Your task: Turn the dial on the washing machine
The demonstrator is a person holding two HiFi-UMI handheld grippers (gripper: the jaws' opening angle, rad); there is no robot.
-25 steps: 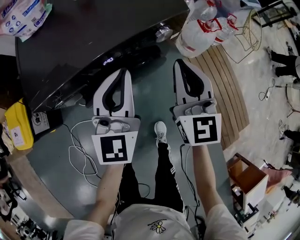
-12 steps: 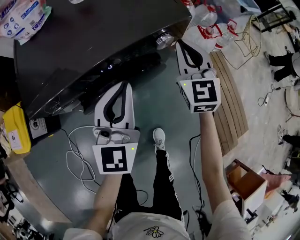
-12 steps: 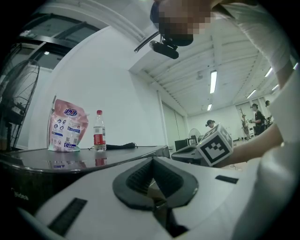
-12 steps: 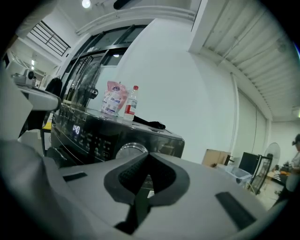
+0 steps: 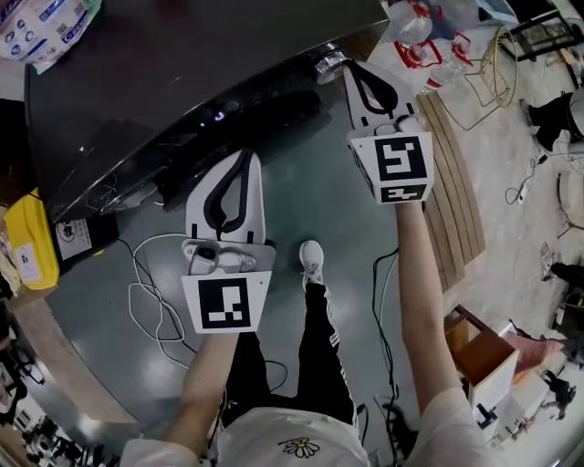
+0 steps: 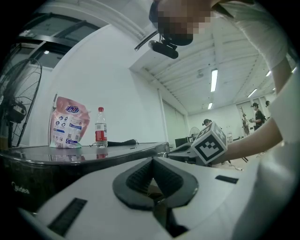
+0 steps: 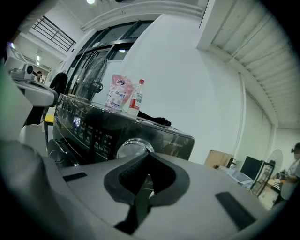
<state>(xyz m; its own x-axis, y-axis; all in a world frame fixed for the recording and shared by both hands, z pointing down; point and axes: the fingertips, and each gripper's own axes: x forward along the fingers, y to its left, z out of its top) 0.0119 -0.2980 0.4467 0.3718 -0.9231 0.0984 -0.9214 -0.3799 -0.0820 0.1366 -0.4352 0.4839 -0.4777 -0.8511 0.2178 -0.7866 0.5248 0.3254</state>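
I read the left tool [image 6: 152,161] with its jaws closed tip to tip and nothing between them. Beyond it, a pink pouch [image 6: 68,127] and a red-labelled bottle [image 6: 100,127] stand upright, side by side, on the dark washing machine [image 6: 70,159]. A marker cube [image 6: 209,144] shows at right.

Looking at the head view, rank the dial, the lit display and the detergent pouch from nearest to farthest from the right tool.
1. Dial: just left of the right tool, at the right end of the washer front.
2. Lit display: farther left along the washer's front.
3. Detergent pouch: on the washer's top, at its far left corner.
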